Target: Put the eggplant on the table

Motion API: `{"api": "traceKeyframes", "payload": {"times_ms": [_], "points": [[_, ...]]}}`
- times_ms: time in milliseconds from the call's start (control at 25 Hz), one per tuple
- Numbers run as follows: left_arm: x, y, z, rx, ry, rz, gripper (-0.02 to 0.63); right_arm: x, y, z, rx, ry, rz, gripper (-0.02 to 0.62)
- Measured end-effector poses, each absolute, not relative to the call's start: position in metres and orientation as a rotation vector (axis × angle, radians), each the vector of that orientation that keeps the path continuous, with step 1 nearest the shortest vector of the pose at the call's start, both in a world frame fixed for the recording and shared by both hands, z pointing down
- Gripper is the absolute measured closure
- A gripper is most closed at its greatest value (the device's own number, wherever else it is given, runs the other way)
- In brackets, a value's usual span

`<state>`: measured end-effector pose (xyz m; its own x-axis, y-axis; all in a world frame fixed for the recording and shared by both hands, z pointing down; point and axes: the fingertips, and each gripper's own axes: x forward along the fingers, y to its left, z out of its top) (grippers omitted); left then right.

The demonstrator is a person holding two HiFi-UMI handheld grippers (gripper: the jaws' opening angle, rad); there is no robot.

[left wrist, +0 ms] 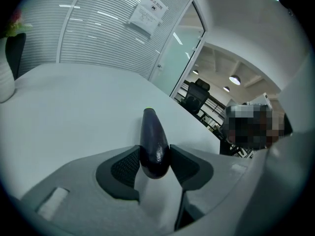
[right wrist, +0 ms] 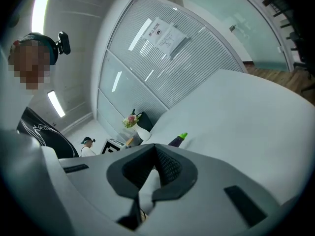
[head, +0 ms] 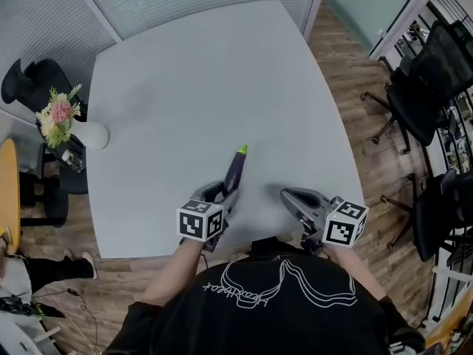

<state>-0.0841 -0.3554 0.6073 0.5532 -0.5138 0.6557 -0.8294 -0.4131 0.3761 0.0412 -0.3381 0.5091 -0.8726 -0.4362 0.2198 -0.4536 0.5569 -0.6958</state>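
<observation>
A dark purple eggplant (head: 235, 170) with a green stem end points away from me, low over the pale grey table (head: 207, 80). My left gripper (head: 224, 192) is shut on its thick end. In the left gripper view both black pads press the eggplant (left wrist: 153, 139) from either side, at my left gripper (left wrist: 155, 162). I cannot tell whether the eggplant touches the table. My right gripper (head: 288, 196) hovers to the right near the table's front edge, shut and holding nothing. In its own view the right gripper (right wrist: 155, 150) has its pad tips together, and the eggplant (right wrist: 176, 141) shows just beyond them.
A white vase (head: 90, 134) with pink and green flowers stands at the table's left edge. Black office chairs (head: 425, 87) stand on the wood floor to the right, and another chair (head: 37, 80) stands at the left. Glass walls with blinds run behind the table.
</observation>
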Motion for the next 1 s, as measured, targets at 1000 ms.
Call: {"api": "traceKeyframes", "payload": {"times_ms": [1000], "points": [[-0.082, -0.363, 0.64, 2.086, -1.112, 0.693, 0.408, 0.044, -0.336, 0.52, 0.794, -2.728, 1.28, 0.586]]}}
